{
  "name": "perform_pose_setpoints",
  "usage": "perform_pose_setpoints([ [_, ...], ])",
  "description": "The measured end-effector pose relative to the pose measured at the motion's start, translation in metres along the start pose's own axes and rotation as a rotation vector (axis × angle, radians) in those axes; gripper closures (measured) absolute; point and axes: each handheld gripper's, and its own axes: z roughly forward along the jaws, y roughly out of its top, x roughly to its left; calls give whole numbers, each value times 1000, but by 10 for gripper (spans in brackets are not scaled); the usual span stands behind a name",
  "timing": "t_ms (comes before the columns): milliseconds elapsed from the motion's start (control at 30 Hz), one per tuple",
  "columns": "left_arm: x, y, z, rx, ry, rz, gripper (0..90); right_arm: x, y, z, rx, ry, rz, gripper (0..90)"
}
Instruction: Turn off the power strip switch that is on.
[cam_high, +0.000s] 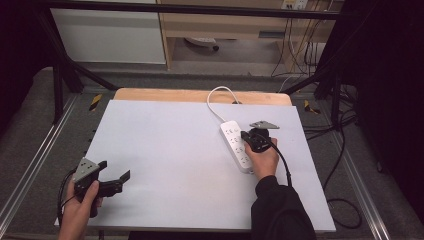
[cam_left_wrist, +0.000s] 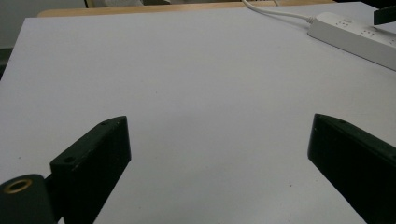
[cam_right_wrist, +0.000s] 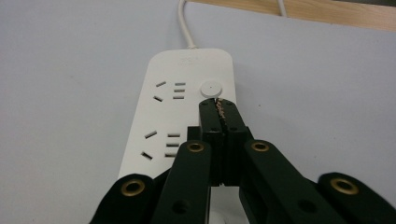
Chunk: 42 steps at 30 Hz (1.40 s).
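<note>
A white power strip (cam_high: 236, 145) lies on the right half of the white table sheet (cam_high: 170, 150), its white cord (cam_high: 216, 99) running to the far edge. My right gripper (cam_right_wrist: 217, 103) is shut with nothing between its jaws, its tips just short of the strip's round button (cam_right_wrist: 210, 88). In the high view the right gripper (cam_high: 245, 135) hovers over the strip's right side. My left gripper (cam_high: 116, 177) rests open near the front left corner, jaws wide apart over bare sheet. The power strip (cam_left_wrist: 355, 35) appears far off in the left gripper view.
A wooden board edge (cam_high: 200, 95) shows beyond the sheet. Black frame bars (cam_high: 75, 70) and loose cables (cam_high: 345, 150) surround the table. Metal rails (cam_high: 30, 165) run along both sides.
</note>
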Motion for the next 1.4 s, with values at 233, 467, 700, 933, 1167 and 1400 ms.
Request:
perform_pose_setpoints([
  [233, 0, 0, 0, 1, -2, -2, 59, 1, -1, 1, 3, -1, -3, 900],
  [467, 0, 0, 1, 2, -4, -1, 59, 1, -1, 1, 6, -2, -5, 900],
  [700, 0, 0, 1, 3, -4, 0, 59, 1, -1, 1, 10, -4, -5, 900],
  [933, -1, 0, 1, 3, -3, -1, 59, 1, -1, 2, 16, -9, -5, 900],
  [1167, -1, 0, 1, 2, -2, -1, 59, 2, -1, 2, 17, -10, -10, 900],
  [1400, -1, 0, 1, 7, -7, 5, 59, 2, -1, 3, 27, -15, -18, 900],
])
